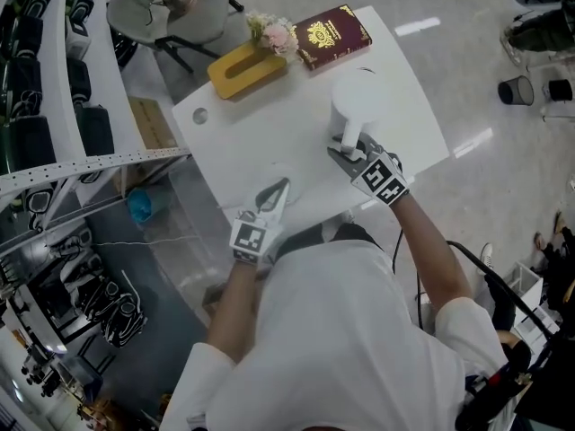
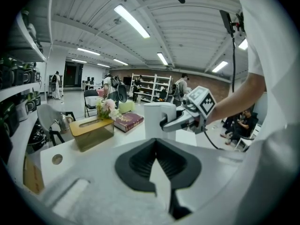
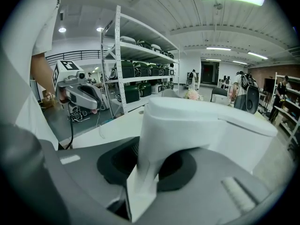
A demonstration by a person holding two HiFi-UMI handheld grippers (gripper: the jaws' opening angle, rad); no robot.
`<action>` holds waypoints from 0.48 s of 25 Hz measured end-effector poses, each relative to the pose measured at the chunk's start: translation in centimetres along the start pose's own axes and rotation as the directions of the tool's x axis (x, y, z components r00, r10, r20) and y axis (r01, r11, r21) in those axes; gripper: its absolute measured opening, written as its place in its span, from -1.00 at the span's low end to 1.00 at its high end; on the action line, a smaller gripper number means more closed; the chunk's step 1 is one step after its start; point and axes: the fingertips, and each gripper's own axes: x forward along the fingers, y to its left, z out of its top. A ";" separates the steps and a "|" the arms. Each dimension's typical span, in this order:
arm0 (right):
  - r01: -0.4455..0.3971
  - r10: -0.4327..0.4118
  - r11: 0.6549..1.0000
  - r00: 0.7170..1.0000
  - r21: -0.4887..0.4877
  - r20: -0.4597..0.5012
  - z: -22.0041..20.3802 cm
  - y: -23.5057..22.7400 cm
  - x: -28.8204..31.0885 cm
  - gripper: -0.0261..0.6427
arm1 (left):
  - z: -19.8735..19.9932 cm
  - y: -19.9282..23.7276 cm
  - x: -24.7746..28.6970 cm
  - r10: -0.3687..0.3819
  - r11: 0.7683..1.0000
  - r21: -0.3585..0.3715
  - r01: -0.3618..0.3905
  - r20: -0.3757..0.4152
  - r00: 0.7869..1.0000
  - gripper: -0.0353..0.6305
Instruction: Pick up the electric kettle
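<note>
The white electric kettle (image 1: pixel 359 99) stands upright on the white table (image 1: pixel 260 142), toward its right side. My right gripper (image 1: pixel 346 145) comes at it from the near side, and its jaws are shut on the kettle's handle (image 3: pixel 143 172), which fills the gap between the black pads. The kettle body (image 3: pixel 206 125) looms large in the right gripper view. My left gripper (image 1: pixel 276 192) hovers over the table's near edge, left of the kettle and apart from it, its jaws shut on nothing. In the left gripper view, the kettle (image 2: pixel 159 118) and the right gripper (image 2: pixel 180 122) lie ahead.
A yellow tissue box (image 1: pixel 244 68), a small bunch of flowers (image 1: pixel 274 32) and a red book (image 1: pixel 332 36) sit along the table's far edge. A chair (image 1: pixel 171 12) stands beyond it. Shelving (image 1: pixel 54 79) with dark bags runs along the left.
</note>
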 end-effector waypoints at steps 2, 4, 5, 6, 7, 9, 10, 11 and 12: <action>0.014 -0.014 1.000 1.000 0.008 -0.001 -0.4 0.0 -0.1 -0.64 | -0.1 0.0 0.2 -0.004 1.000 -0.006 0.004 0.003 1.000 -0.89; 0.028 -0.029 1.000 1.000 0.009 0.007 -0.9 0.0 -0.1 -0.64 | -0.2 0.1 0.6 -0.009 1.000 -0.009 0.009 0.013 1.000 -0.89; 0.035 -0.035 0.999 0.999 0.010 0.007 -1.2 0.1 -0.2 -0.64 | -0.2 0.1 0.8 -0.013 1.000 -0.013 0.014 0.016 1.000 -0.89; 0.041 -0.041 0.999 0.999 0.013 0.000 -1.5 0.2 -0.3 -0.64 | -0.3 0.0 1.0 -0.020 1.000 -0.019 0.020 0.016 1.000 -0.89; 0.049 -0.049 0.999 0.999 0.020 -0.010 -1.9 0.2 -0.4 -0.64 | -0.4 -0.1 1.2 -0.026 0.999 -0.024 0.027 0.015 1.000 -0.89; 0.065 -0.064 0.997 0.998 0.039 -0.025 -2.4 0.3 -0.6 -0.64 | -0.5 -0.2 1.4 -0.039 0.999 -0.028 0.040 0.015 0.999 -0.89; 0.071 -0.070 0.996 0.997 0.048 -0.026 -2.5 0.3 -0.7 -0.64 | -0.6 -0.3 1.6 -0.045 0.999 -0.028 0.045 0.016 0.999 -0.89; 0.076 -0.075 0.996 0.997 0.054 -0.025 -2.6 0.3 -0.8 -0.64 | -0.7 -0.4 1.7 -0.051 0.998 -0.028 0.051 0.016 0.999 -0.89; 0.082 -0.080 0.995 0.996 0.057 -0.025 -2.8 0.3 -0.8 -0.64 | -0.7 -0.4 1.9 -0.056 0.998 -0.029 0.057 0.017 0.998 -0.89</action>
